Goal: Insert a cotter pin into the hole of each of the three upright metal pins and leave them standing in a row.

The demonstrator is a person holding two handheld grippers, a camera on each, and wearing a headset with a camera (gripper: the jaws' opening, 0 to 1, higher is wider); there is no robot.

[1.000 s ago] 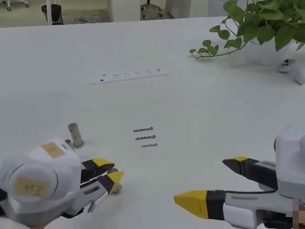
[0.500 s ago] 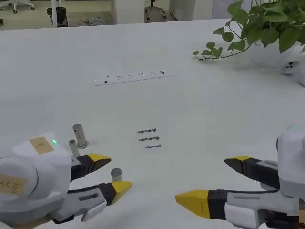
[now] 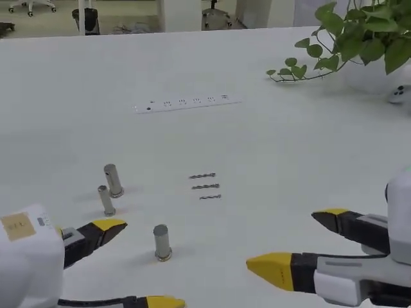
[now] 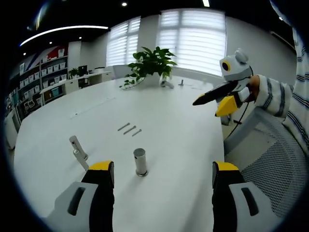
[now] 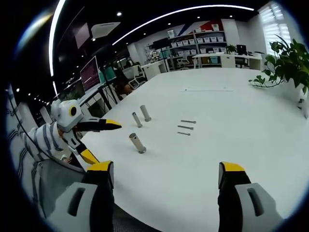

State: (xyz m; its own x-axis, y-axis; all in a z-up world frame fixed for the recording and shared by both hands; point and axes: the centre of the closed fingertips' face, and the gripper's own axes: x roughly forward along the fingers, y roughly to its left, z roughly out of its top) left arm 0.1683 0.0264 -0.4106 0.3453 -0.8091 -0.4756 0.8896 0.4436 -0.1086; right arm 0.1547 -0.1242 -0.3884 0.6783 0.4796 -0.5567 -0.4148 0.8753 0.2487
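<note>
With left gripper (image 4: 164,168) and right gripper (image 3: 282,239) both spread empty, one of the cotter pins (image 3: 202,186) is best pinched at one end, the three upright metal pins (image 3: 106,200) standing left of them.

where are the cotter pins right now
In the head view the three cotter pins lie side by side on the white table, right of the upright metal pins and nearer the person than the power strip.
</note>
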